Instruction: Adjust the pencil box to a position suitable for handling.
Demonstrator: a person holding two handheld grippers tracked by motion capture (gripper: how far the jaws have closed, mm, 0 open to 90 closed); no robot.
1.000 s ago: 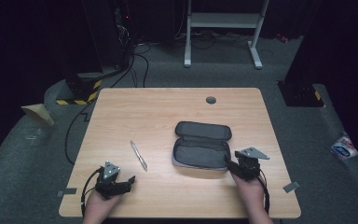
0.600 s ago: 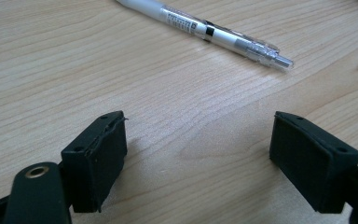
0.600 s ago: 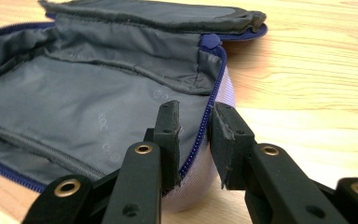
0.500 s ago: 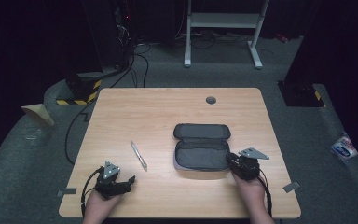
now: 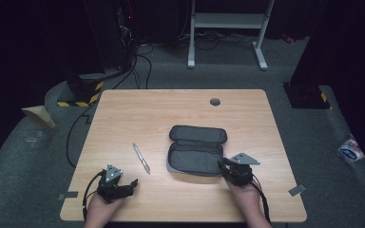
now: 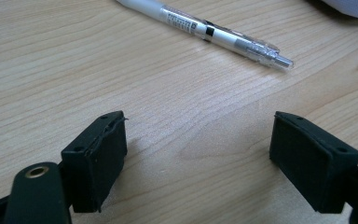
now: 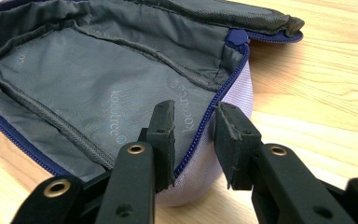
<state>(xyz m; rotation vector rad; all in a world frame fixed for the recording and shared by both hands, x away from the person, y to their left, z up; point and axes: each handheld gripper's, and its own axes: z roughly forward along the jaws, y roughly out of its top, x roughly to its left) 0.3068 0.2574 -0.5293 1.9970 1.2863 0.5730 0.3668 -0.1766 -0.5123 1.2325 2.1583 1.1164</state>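
Dark floor and black equipment racks surround a light wooden table [image 5: 123,114], its grain running plainly under both gripper cameras. Near the middle of it lies an open grey fabric pencil case with a blue zipper [image 5: 197,149], its lid folded back toward the far edge and its grey lining showing upward. To the left of the case, apart from it, rests a slim white and clear plastic pen [image 5: 141,158], lying at a slant.

At the near right corner of the case sits the right gripper [image 5: 224,165], held in the person's right hand [image 5: 244,197]. In the right gripper view, its black jaws stand one on each side of the case's zippered edge [image 7: 205,123] — one over the lining, one outside the lilac-grey wall — with a narrow gap between them; they have not pinched the fabric tight, as far as the view shows.

Near the front left of the table, the left gripper [image 5: 132,184] rests low in the person's left hand [image 5: 102,209]. Its jaws are spread wide over bare wood, holding nothing — the pen [image 6: 214,35] lies just beyond them, untouched.
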